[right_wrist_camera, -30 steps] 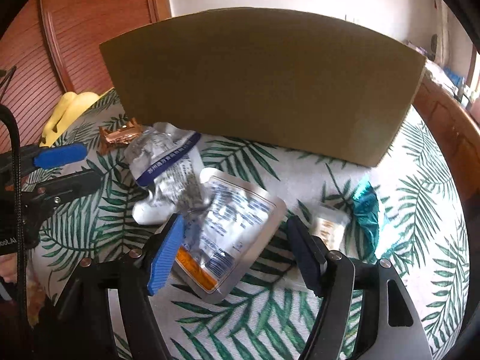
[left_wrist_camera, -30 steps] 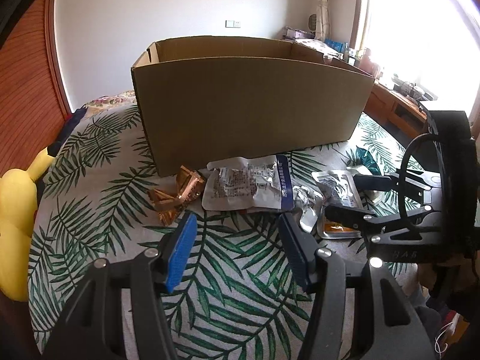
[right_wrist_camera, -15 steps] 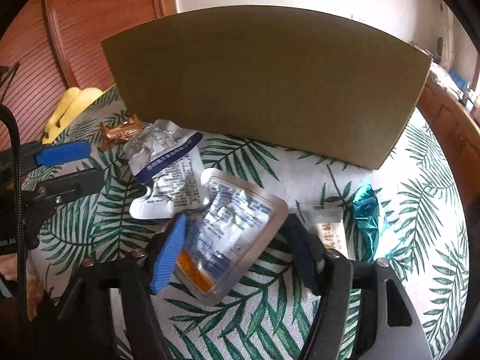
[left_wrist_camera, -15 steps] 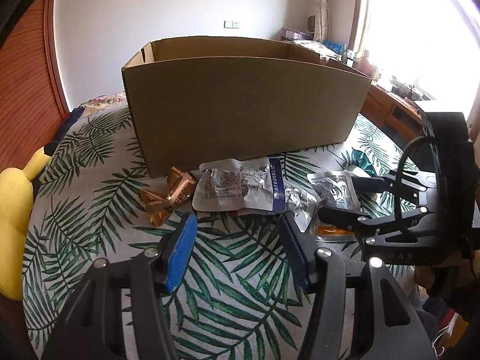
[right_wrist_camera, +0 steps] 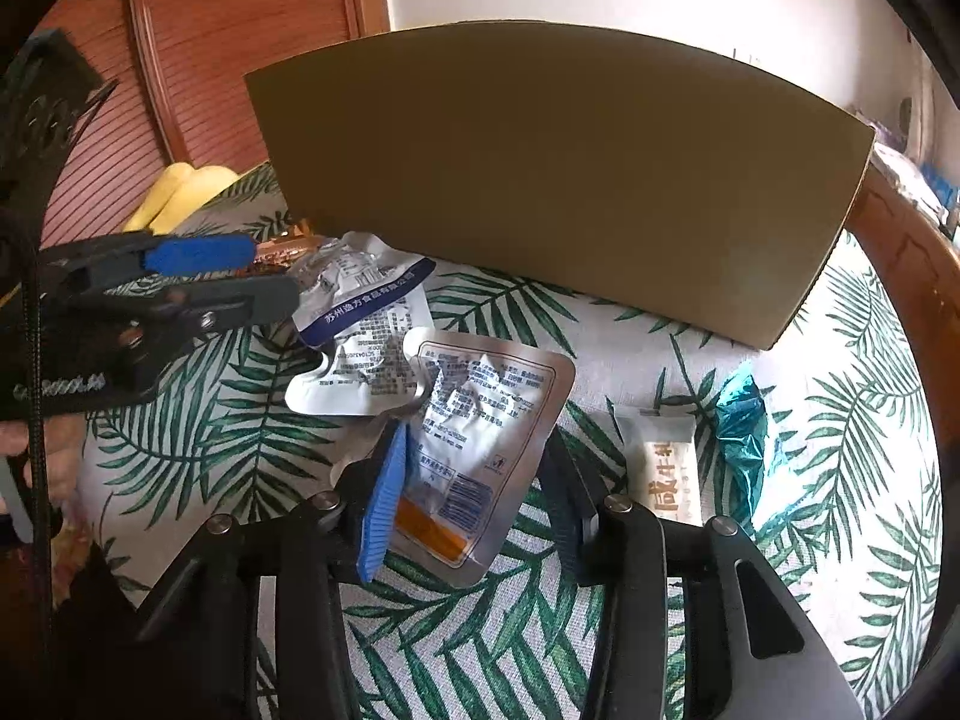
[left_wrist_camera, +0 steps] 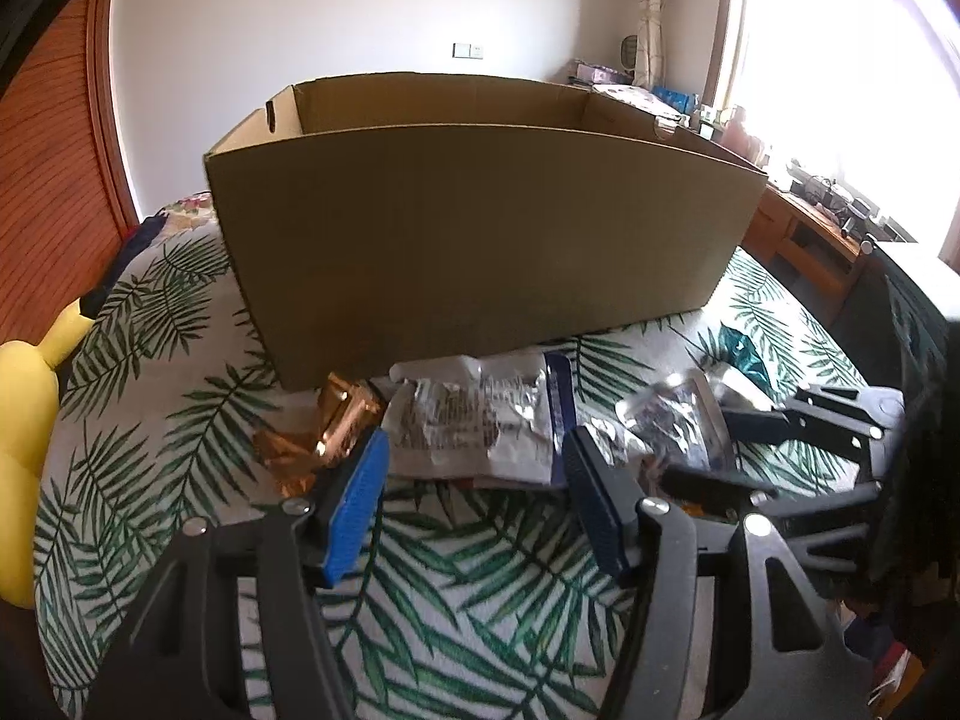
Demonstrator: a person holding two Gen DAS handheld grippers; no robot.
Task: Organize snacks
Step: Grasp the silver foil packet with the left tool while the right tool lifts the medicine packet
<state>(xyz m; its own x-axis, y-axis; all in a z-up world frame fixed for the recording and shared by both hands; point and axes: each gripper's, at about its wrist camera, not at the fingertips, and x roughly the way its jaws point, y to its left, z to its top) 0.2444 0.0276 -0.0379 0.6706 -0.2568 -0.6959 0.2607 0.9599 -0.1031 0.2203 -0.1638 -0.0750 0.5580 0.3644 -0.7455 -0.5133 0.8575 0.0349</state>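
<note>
The silver foil snack pouch with printed text and an orange strip (right_wrist_camera: 480, 450) lies flat on the palm-leaf patterned cloth (right_wrist_camera: 228, 438) and sits between the fingers of the right gripper (right_wrist_camera: 474, 480). That gripper's jaws have just been closing; the blue pad on one side meets the pouch edge, while contact on the other side cannot be confirmed, so the grasp is judged not yet firm. Overlapping the pouch's upper corner is a crumpled white packet with a dark blue band (right_wrist_camera: 360, 330). Beyond that packet, close to the box wall, lies a copper-coloured foil wrapper (left_wrist_camera: 324, 432). To the other side of the silver pouch lie a small white sachet with tan lettering (right_wrist_camera: 666, 468) and, just beside it, a teal foil wrapper (right_wrist_camera: 741, 426). The left gripper (left_wrist_camera: 474, 510) hovers above the cloth just short of the white packet; its jaws have just been opening, stand wide, and hold nothing. Behind all the snacks stands a large open-topped brown cardboard box (left_wrist_camera: 480, 228) with a hand slot in its end wall. A yellow plush toy (left_wrist_camera: 24, 408) rests at the edge of the cloth, against a reddish slatted wooden panel (right_wrist_camera: 228, 48).
</note>
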